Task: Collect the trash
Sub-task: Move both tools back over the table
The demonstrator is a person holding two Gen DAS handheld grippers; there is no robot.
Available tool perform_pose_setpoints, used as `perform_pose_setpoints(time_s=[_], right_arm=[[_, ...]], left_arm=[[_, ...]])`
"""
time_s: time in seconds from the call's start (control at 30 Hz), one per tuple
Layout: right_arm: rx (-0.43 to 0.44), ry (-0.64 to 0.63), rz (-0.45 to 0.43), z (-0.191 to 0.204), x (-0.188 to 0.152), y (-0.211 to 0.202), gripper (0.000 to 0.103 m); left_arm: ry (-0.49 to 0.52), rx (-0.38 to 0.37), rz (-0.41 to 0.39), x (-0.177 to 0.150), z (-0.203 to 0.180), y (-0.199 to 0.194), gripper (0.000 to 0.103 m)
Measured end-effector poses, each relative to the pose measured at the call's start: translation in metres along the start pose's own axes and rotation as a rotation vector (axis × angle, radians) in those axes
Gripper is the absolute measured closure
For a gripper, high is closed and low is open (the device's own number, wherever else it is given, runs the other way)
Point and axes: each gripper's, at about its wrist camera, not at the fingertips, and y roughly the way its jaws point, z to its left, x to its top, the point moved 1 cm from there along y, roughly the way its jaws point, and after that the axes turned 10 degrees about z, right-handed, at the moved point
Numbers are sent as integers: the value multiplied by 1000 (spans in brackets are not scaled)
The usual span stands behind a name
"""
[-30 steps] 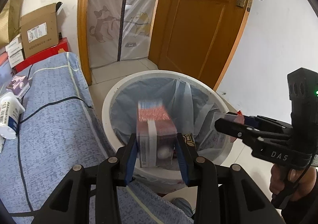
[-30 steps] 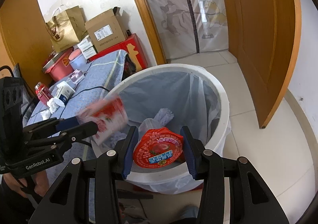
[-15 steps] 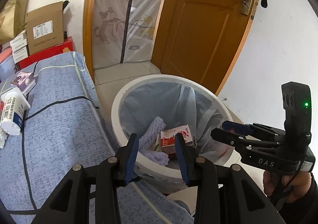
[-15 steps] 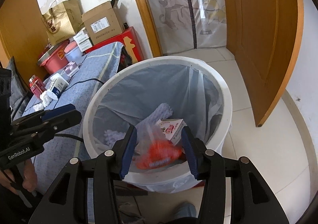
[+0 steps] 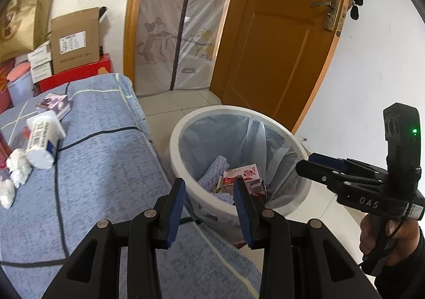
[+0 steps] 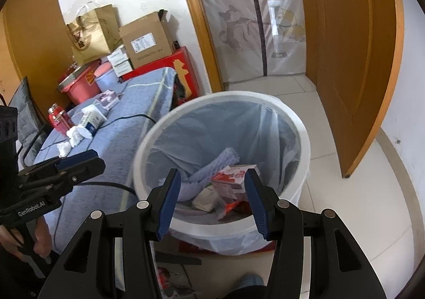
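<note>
Both drops are made: the carton and wrapper now lie in the bin ahead; left gripper and right gripper gape empty. More trash waits left.

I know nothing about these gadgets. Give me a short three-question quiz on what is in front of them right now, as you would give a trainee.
1. True or false: the left gripper is holding a piece of trash.
2. Which item lies inside the white bin? A. red bottle B. red-and-white carton C. paper bag
3. Fill in: the white tube lies on the ___ bedcover.

Key:
1. False. Its jaws stand open with nothing between them, and so do those of the right gripper.
2. B. It rests beside a lilac foam sleeve.
3. Blue.
</note>
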Motion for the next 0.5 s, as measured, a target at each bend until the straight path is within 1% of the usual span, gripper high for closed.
perform_pose_setpoints(time_s=[0.23,0.5], right_arm=[[40,-51,-18,26,-3,-11,52],[83,-98,-23,57,-6,-15,52]], left_arm=[[-45,37,-25,-16,16,-25,66],[-101,83,-51,-34,36,-51,66]])
